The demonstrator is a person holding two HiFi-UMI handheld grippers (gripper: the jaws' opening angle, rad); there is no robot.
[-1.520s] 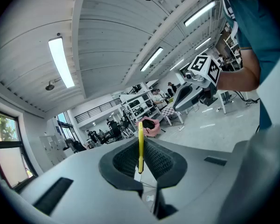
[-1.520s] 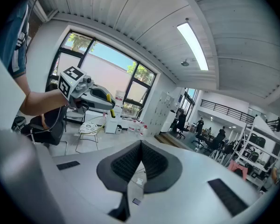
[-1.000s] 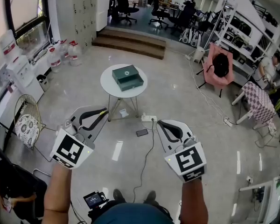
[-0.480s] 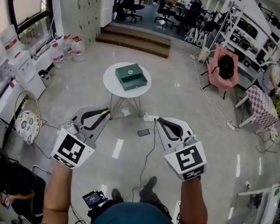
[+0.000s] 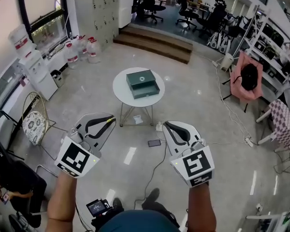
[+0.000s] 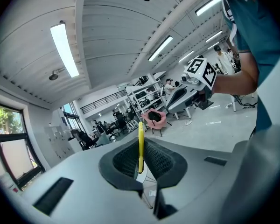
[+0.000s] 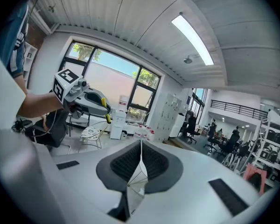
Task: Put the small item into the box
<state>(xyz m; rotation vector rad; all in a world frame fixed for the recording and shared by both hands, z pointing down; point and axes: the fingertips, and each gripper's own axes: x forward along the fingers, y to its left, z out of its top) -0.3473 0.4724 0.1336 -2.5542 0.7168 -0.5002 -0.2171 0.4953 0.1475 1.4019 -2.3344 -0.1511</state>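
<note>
A dark green box [image 5: 143, 83] with its drawer pulled out sits on a round white table [image 5: 121, 88], well ahead of both grippers. My left gripper [image 5: 110, 120] is held at waist height, shut on a thin yellow item [image 5: 106, 123]. In the left gripper view the yellow item [image 6: 141, 141] stands upright, pinched between the pads of the left gripper [image 6: 142, 164]. My right gripper [image 5: 167, 125] is level with it at the right. Its jaws are shut with nothing between them in the right gripper view [image 7: 141, 148].
Water bottles [image 5: 79, 50] and a dispenser [image 5: 33, 66] line the left wall, with a wire chair [image 5: 34, 122] nearby. A phone [image 5: 154, 143], a power strip and cables lie on the floor before the table. A pink chair [image 5: 249, 76] stands at the right; a person [image 5: 9, 178] sits at left.
The view has shifted forward: the table and box now sit lower and nearer. Both grippers keep the same pose, the left still holding the yellow item.
</note>
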